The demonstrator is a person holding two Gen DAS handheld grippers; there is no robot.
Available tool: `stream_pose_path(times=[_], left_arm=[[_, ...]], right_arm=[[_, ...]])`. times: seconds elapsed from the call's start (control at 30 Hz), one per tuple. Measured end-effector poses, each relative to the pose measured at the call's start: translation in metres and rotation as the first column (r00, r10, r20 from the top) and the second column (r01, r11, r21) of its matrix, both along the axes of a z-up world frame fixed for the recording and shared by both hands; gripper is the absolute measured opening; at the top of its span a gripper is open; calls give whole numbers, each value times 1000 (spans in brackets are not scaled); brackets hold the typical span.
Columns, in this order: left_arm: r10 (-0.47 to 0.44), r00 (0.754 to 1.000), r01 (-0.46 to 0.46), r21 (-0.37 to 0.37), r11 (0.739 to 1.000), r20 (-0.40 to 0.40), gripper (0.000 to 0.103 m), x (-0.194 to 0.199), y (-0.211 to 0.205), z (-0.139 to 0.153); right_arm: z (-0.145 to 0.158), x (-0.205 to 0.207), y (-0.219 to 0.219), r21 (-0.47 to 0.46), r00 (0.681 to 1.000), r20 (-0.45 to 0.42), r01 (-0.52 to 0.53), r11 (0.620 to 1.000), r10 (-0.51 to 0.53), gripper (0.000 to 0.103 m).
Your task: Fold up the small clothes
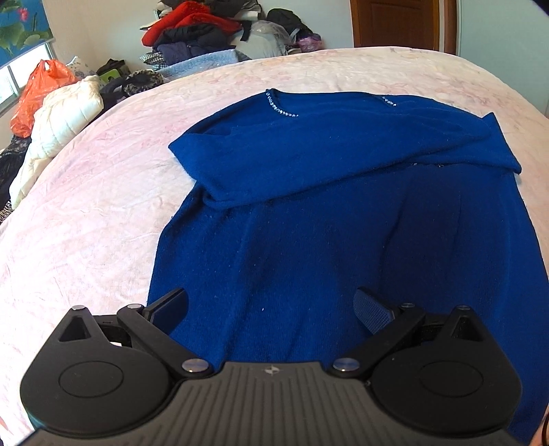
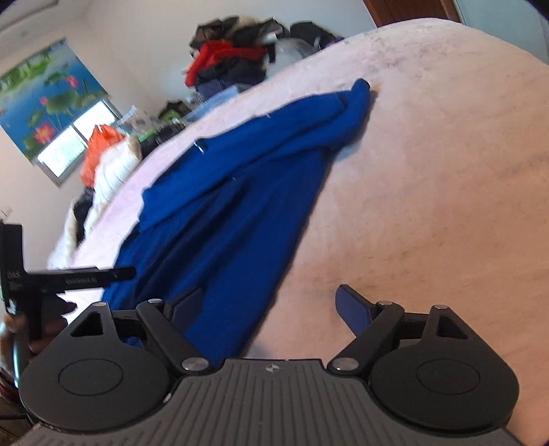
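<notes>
A royal-blue knit sweater (image 1: 308, 212) lies flat on the pink bedspread (image 1: 85, 212), its beaded neckline (image 1: 279, 108) at the far end and one sleeve (image 1: 343, 154) folded across the chest. My left gripper (image 1: 271, 302) hovers open over the sweater's near hem, nothing between its fingers. In the right wrist view the same sweater (image 2: 233, 206) stretches away to the left. My right gripper (image 2: 267, 305) stands open above the sweater's near right edge, its left finger over blue cloth, its right finger over bare bedspread (image 2: 429, 206). The left gripper's body (image 2: 68, 278) shows at the left edge.
A heap of clothes (image 1: 195, 31) sits beyond the bed's far edge. An orange plastic bag (image 1: 37, 92) and a white quilted jacket (image 1: 58, 127) lie along the left side. A wooden door (image 1: 401, 24) stands at the back right. A lotus picture (image 2: 41, 99) hangs by the window.
</notes>
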State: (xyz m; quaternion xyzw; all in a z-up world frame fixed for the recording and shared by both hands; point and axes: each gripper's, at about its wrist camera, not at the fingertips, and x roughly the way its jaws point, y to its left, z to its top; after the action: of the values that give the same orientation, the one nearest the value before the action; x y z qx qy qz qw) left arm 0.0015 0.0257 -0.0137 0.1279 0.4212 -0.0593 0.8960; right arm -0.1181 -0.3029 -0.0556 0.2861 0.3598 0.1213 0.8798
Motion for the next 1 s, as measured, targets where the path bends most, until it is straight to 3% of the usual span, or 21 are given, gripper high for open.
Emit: stream_pose_path(times=[0.13,0.2,0.23,0.27,0.3,0.33,0.37,0.57,0.7,0.77,0.87,0.93,1.0], left_arm=[[17,999,-18,-36,999,-29,103,2,4,-1],[17,999,-19,-54,998,-38,103,1,5,0],[15,999,-18,-59,998,-40,103,0,5,1],[13,999,-16,-60,998,-42,103,0,5,2],[10,999,-12,-61,998,-42,103,-1,4,3],[7,999,-9,-62,998,-38,103,-2,5,5],[5,999,-7,-61,998,-31,103,-3,5,6],[31,999,-33,-78,996,-23,103,-2,16,14],[22,998,-28,-112,993,-55,103,-2,21,12],[23,998,-28,-104,994,-52,103,-3,24,12],[39,999,-41,-77,996,-31,103,-6,33,14],[53,998,-55,-75,996,-18,103,-7,46,16],[72,997,-72,-84,994,-1,103,-9,63,18]], right_arm=[[-14,4,31,210,981,-28,-182,961,192,77],[-17,3,51,231,970,1,-238,943,245,79],[-14,3,60,216,967,2,-251,944,256,72],[-12,9,63,217,966,-4,-250,943,257,65],[-16,13,66,232,968,-20,-240,943,251,33],[-21,16,67,229,969,-53,-223,947,241,12],[-23,16,69,205,969,-63,-223,953,240,9],[13,-20,33,125,982,15,-187,974,187,9],[25,-44,4,51,991,-1,-134,990,134,9],[22,-46,4,7,986,-38,-165,986,165,10],[13,-43,0,-5,978,-78,-192,981,191,19],[18,-39,-7,37,987,-30,-156,987,157,45],[21,-28,-21,100,994,27,-110,989,108,61]])
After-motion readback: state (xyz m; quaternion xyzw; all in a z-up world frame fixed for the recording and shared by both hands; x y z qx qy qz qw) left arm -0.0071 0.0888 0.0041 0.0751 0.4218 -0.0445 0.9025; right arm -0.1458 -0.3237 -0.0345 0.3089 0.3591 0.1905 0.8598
